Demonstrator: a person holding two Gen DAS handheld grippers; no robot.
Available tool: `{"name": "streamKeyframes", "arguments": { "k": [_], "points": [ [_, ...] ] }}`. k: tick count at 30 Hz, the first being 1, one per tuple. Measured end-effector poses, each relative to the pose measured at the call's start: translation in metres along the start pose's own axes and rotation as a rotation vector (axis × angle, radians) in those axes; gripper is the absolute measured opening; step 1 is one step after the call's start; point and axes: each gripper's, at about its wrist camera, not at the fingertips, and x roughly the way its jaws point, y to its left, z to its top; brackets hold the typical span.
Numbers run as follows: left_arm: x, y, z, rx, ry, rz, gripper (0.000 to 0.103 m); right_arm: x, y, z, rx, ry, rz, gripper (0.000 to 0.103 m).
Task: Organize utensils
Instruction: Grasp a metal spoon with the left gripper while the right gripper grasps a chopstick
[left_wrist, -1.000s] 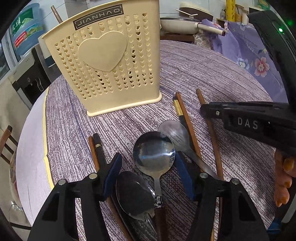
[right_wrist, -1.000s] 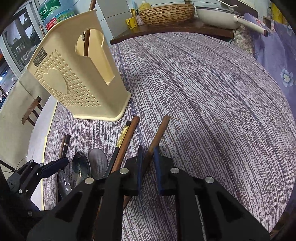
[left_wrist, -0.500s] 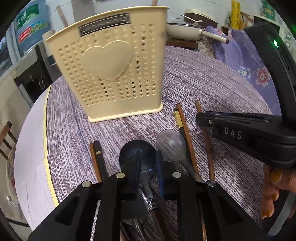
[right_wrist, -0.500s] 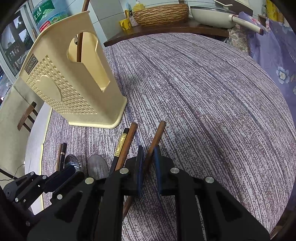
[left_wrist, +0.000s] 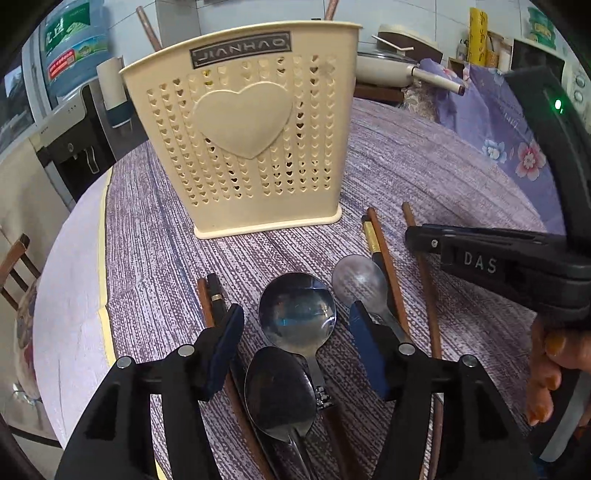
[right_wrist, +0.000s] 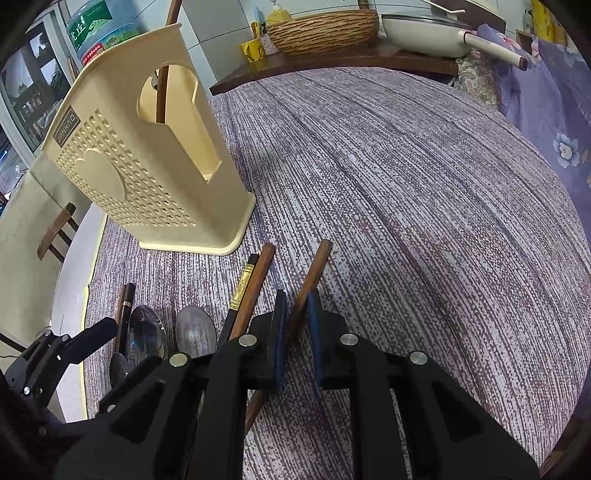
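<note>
A cream perforated utensil holder (left_wrist: 243, 147) with a heart stands on the purple tablecloth; it also shows in the right wrist view (right_wrist: 147, 177), with a brown stick inside. My left gripper (left_wrist: 295, 325) is open, its pads either side of a round steel spoon (left_wrist: 297, 310). An oval spoon (left_wrist: 277, 391) lies below it and a dull spoon (left_wrist: 356, 277) to the right. My right gripper (right_wrist: 295, 325) is shut on a brown chopstick (right_wrist: 314, 269) lying on the cloth. Another brown chopstick (right_wrist: 255, 291) and a black gold-banded one (right_wrist: 240, 291) lie left of it.
Two more chopsticks (left_wrist: 210, 299) lie left of the spoons. A cream pan (right_wrist: 424, 29) and a wicker basket (right_wrist: 325, 29) sit on a wooden ledge at the back. A floral purple cloth (left_wrist: 498, 122) is at the right. A chair (right_wrist: 55, 236) stands beyond the table's left edge.
My left gripper shut over the round spoon half a second ago and has opened again; the spoon still lies on the cloth. The right gripper stays shut on the chopstick.
</note>
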Motion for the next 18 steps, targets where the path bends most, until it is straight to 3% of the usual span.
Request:
{"name": "streamKeyframes", "arguments": {
  "k": [13,18],
  "points": [
    [0.016,-0.002,0.001,0.0,0.037,-0.01,0.059,0.0,-0.002,0.001,0.0,0.001,0.008,0.013],
    [0.019,0.0,0.005,-0.022,0.047,-0.038,0.047,0.002,-0.002,0.005,0.001,0.006,0.001,0.013]
  ]
}}
